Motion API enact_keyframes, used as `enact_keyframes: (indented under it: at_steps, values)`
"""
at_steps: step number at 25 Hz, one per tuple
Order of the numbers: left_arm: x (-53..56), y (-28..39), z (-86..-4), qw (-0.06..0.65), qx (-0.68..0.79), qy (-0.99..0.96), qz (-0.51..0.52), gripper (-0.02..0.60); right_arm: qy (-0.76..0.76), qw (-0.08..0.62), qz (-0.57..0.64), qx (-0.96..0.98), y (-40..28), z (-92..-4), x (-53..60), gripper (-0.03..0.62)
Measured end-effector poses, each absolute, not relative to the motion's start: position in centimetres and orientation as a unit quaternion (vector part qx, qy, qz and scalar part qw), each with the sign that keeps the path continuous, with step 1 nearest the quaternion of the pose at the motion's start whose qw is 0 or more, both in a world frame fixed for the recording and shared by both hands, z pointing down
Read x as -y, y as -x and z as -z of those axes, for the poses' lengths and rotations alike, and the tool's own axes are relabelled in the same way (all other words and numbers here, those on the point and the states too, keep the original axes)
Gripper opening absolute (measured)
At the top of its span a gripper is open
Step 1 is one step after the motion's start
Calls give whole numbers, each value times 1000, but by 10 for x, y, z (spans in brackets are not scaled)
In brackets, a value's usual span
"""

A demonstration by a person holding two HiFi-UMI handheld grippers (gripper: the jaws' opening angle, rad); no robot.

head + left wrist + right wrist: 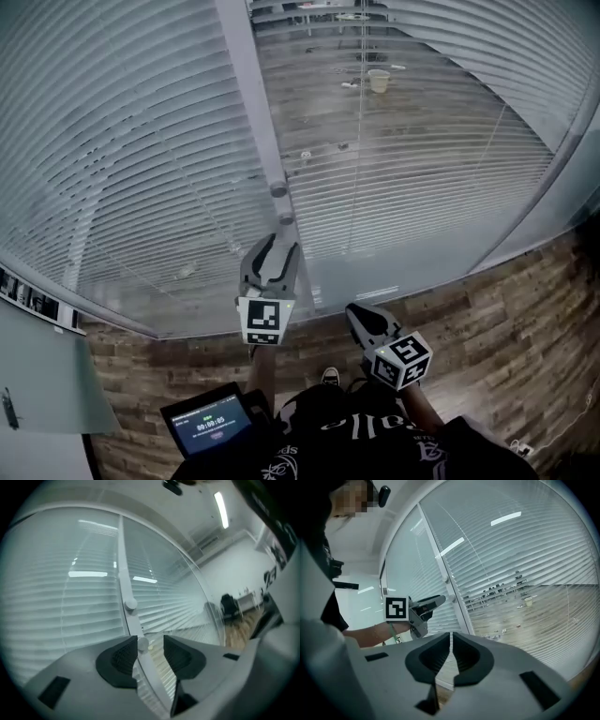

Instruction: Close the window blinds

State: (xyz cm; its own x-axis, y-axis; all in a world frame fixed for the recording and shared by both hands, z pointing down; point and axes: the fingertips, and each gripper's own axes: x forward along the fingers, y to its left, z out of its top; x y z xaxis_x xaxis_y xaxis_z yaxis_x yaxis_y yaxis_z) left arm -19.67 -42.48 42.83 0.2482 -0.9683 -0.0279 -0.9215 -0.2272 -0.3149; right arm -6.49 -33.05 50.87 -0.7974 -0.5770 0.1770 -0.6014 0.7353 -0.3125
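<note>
Window blinds (122, 159) — upper-left pane's slats look shut; upper-right pane (422, 141) see-through, still to close. Left gripper (277, 248) — jaws wide, empty, near frame knob (286, 221); right gripper (356, 312) closed, empty

Noted brown wood-plank floor (506, 319) along foot of glazing. Found shoe (330, 376) planted on planks, just short of centre post (258, 141). Logged thin pale cord (525, 448) well right of post. Seen beyond post, through glass: pale cup-like container (379, 80) standing on planks, small scraps scattered near.
</note>
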Motion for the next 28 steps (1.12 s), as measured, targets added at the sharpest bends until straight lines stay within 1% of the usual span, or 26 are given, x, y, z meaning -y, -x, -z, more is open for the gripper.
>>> enact_keyframes:
  at_steps: [2, 4, 8, 13, 14, 15, 16, 18, 19, 20, 21, 23, 25, 26, 27, 28]
  values:
    - [442, 191, -438, 189, -604, 749, 195, 161, -319, 38, -184, 929, 62, -513, 339, 31]
    - [454, 194, -445, 229, -601, 718, 267, 161, -323, 41, -190, 926, 66, -516, 346, 31]
    - [470, 201, -442, 278, -611, 674, 309, 160, -320, 56, -188, 927, 66, -521, 360, 31]
    - [486, 185, -446, 275, -604, 656, 359, 160, -300, 62, -188, 933, 47, -520, 368, 31]
    - [487, 185, -444, 273, -609, 653, 359, 153, -296, 63, -187, 935, 45, -518, 369, 31]
    - [487, 186, -442, 267, -617, 651, 354, 132, -292, 64, -187, 936, 43, -517, 371, 31]
    - [488, 188, -439, 255, -628, 652, 341, 132, -289, 65, -189, 936, 41, -516, 373, 31]
    - [491, 192, -434, 215, -661, 659, 287, 129, -286, 70, -196, 936, 37, -516, 379, 31]
    - [492, 194, -431, 180, -681, 669, 236, 127, -285, 72, -199, 935, 34, -516, 382, 31]
    - [492, 197, -430, 129, -701, 682, 165, 127, -285, 73, -201, 934, 31, -517, 384, 31]
    - [491, 200, -428, 63, -716, 691, 77, 127, -284, 72, -204, 934, 29, -519, 385, 31]
    - [489, 208, -427, -96, -711, 683, -134, 126, -279, 67, -210, 935, 26, -519, 387, 31]
    - [490, 213, -429, -253, -639, 633, -356, 124, -273, 61, -217, 935, 26, -516, 391, 31]
    - [491, 215, -429, -303, -598, 604, -432, 124, -271, 59, -220, 935, 25, -515, 393, 32]
    - [493, 216, -430, -321, -578, 591, -462, 124, -269, 58, -221, 936, 25, -514, 395, 31]
    - [494, 217, -430, -307, -589, 601, -444, 124, -267, 58, -222, 936, 24, -515, 397, 32]
